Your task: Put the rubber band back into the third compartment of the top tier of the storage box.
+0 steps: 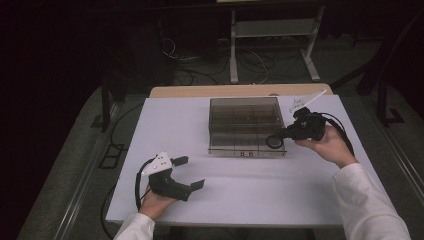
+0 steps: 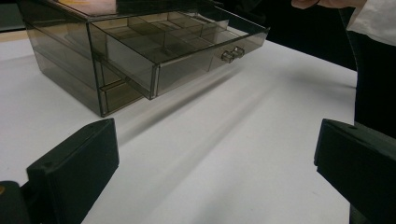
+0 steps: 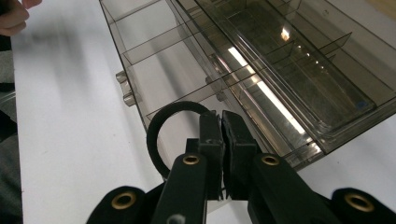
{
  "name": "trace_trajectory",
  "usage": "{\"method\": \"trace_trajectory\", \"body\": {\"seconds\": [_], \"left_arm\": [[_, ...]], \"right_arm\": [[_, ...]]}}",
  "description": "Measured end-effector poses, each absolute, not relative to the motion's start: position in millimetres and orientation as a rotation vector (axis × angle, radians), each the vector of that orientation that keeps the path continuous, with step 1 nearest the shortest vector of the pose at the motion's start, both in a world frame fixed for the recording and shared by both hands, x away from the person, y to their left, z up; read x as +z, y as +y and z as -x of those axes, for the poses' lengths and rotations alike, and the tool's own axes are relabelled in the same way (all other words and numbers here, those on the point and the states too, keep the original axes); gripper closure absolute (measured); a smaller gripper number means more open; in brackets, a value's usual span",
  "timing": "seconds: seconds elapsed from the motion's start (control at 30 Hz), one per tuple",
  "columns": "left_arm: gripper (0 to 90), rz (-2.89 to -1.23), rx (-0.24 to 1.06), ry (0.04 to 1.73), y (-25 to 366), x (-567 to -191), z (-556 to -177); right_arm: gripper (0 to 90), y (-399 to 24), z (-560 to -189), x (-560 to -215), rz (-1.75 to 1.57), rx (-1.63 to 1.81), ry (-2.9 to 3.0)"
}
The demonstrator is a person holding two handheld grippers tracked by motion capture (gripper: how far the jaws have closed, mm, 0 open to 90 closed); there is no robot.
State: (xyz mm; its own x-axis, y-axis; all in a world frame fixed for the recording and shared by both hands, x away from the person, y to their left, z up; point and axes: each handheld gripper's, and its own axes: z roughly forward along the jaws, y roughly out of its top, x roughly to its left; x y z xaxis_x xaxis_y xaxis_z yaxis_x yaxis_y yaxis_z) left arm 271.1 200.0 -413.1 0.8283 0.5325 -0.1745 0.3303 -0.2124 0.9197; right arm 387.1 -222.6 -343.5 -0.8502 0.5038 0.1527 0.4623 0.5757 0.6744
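Note:
A smoky see-through drawer box stands at the back middle of the white table. Its top drawer is pulled out toward me, with its divided compartments showing and two small knobs on its front. My right gripper is shut on a black ring, which hangs over the drawer's right end. In the right gripper view the ring sticks out to the left of the closed jaws. My left gripper rests low at the table's front left, open with nothing in it.
A wooden table edge shows behind the white one. Beyond it are a metal stand and loose cables on the floor. The person's white sleeve comes in at the lower right.

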Motion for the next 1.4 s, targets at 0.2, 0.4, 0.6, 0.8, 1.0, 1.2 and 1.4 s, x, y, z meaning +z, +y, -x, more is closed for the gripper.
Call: {"method": "trace_trajectory", "body": {"seconds": [0.2, 0.4, 0.6, 0.8, 1.0, 1.2, 1.4], "left_arm": [[0.0, -1.821, 0.211, 0.657, 200, -413, -271], [0.0, -1.822, 0.21, 0.656, 200, -413, -271], [0.0, -1.822, 0.211, 0.654, 200, -413, -271], [0.0, -1.823, 0.211, 0.653, 200, -413, -271], [0.0, -1.822, 0.21, 0.653, 200, -413, -272], [0.0, -1.822, 0.208, 0.652, 200, -413, -271], [0.0, -1.819, 0.207, 0.653, 200, -413, -271]], "right_arm": [[86.2, -219, -389, -346, -0.838, 1.139, 2.739], [86.2, -216, -392, -351, -0.844, 1.127, 2.746], [86.2, -212, -394, -355, -0.849, 1.113, 2.757], [86.2, -210, -396, -358, -0.851, 1.104, 2.763], [75.1, -206, -395, -359, -0.858, 1.077, 2.738], [69.6, -206, -392, -353, -0.859, 1.119, 2.711], [62.0, -207, -384, -346, -0.856, 1.155, 2.688]]}}
